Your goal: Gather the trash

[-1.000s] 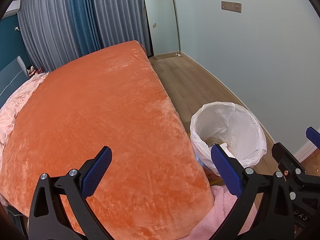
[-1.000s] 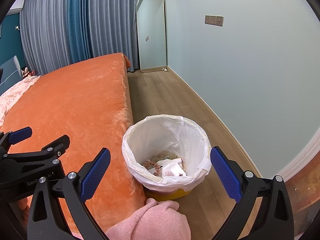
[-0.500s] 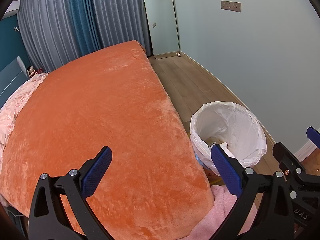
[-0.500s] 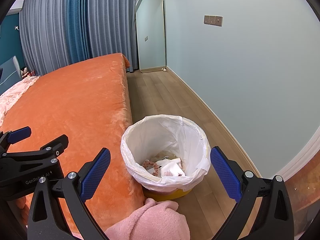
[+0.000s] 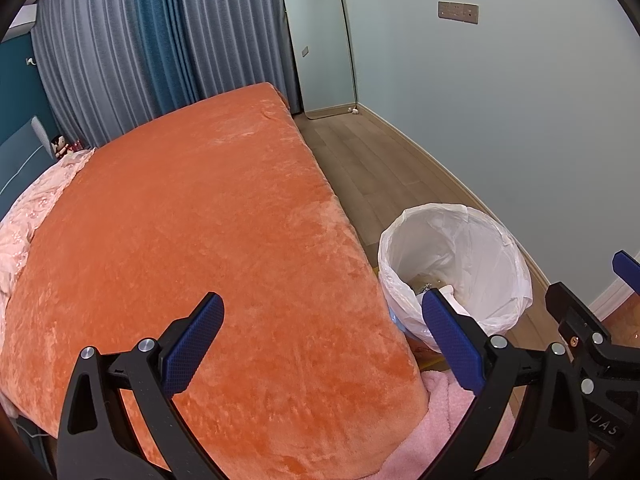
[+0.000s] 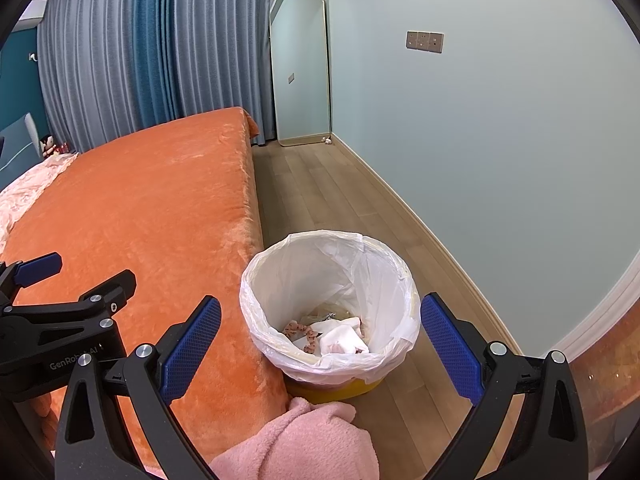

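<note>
While both tools hung with their blue-padded jaws spread wide and nothing between them, the trash bin (image 6: 330, 308) stood on the wooden floor (image 6: 320, 184), pressed close against the side of the bed's orange blanket (image 6: 140, 208). From the right wrist view, the right gripper (image 6: 320, 344) hovered almost directly over the bin, whose open mouth sat framed between the two fingers. The left gripper (image 5: 320, 344) hung over the blanket's near corner, with the bin (image 5: 456, 264) off to its right, partly behind its right finger.

A white plastic liner (image 6: 360, 264) was folded over the bin's rim, and a yellow base showed beneath it. Inside lay the collected trash (image 6: 336, 336): crumpled white paper or tissue, small pinkish scraps, and some pieces too small to make out. A pink fluffy cloth (image 6: 304, 440) lay just beside the bin at the blanket's corner. A tall mirror (image 6: 300, 68) leaned against the far wall beside the curtains (image 6: 140, 52).
</note>
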Tool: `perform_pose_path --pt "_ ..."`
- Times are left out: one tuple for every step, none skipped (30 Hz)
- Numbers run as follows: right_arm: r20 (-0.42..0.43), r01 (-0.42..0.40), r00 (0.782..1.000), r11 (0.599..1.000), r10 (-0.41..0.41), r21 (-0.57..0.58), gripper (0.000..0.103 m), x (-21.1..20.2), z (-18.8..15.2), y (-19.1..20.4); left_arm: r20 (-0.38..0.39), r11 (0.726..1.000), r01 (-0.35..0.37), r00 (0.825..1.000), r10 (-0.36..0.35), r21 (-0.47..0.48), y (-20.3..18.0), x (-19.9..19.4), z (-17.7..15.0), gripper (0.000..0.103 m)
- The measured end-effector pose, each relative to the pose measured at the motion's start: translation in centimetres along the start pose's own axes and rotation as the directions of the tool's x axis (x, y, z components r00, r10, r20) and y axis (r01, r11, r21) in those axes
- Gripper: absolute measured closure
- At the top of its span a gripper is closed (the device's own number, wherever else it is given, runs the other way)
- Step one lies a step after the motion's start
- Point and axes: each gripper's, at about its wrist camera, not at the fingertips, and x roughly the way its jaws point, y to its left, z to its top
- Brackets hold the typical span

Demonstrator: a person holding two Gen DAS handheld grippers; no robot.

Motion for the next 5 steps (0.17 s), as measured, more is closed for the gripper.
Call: perform_pose_path --pt "0.000 0.000 1.000 1.000 0.000 0.001 0.007 0.00 0.02 -0.02 -0.001 1.000 0.002 1.000 -0.002 0.001 0.00 0.05 0.02 0.008" --pt "0.001 0.001 1.000 1.000 -0.001 0.001 0.007 0.02 0.03 -0.03 -0.003 1.000 0.007 1.000 -0.007 0.004 0.04 0.11 0.01 0.008" --pt "0.000 0.002 1.000 1.000 -0.002 0.002 0.007 0.05 -0.04 -0.05 -0.006 1.000 0.009 1.000 -0.009 0.008 0.02 0.21 0.06 0.008" --pt "-0.002 0.003 1.000 1.000 -0.003 0.003 0.007 0.12 -0.06 -0.09 -0.008 1.000 0.011 1.000 -0.011 0.012 0.04 0.31 0.09 0.008" --pt "-0.003 0.004 1.000 1.000 -0.004 0.004 0.007 0.16 -0.08 -0.11 -0.009 1.000 0.012 1.000 -0.012 0.015 0.06 0.35 0.12 0.008"
